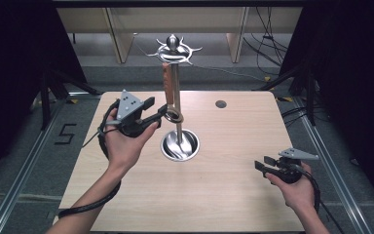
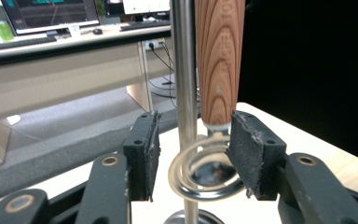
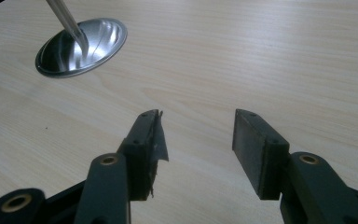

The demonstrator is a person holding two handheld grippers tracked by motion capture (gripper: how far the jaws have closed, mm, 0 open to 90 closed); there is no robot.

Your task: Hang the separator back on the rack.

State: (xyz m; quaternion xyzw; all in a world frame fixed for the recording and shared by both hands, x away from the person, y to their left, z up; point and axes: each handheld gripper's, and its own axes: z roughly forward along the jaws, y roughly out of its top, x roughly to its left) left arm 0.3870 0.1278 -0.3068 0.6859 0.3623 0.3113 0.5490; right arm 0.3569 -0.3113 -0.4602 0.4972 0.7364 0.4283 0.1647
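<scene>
Centrally on the table [image 1: 126,195] a steel stand [image 1: 177,105] is seen: a round dished base [image 1: 180,145], an upright pole [image 2: 185,93] and a crown of hooks [image 1: 174,49] at the top. From one hook a whisk [image 1: 169,92] is hung, its wooden handle [image 2: 219,60] upright just beside the pole and its wire coil [image 2: 205,170] at the lower end, above the base.

The left gripper [image 1: 159,114] is held level at the coil, raised off the table by the left hand [image 1: 124,141]. In the left gripper view its jaws are seen parted on either side of the pole and the coil; the left pad [image 2: 150,154] stands clear of the wire, while the right pad [image 2: 247,149] lies at the coil's edge and just under the handle's end. Whether that pad touches the wire cannot be told. No squeeze on the whisk is seen.

The right gripper [image 1: 262,162] is kept low near the table's right edge, well apart from the stand. Its jaws are spread with bare tabletop between them, and the base is seen far off in its view.
</scene>
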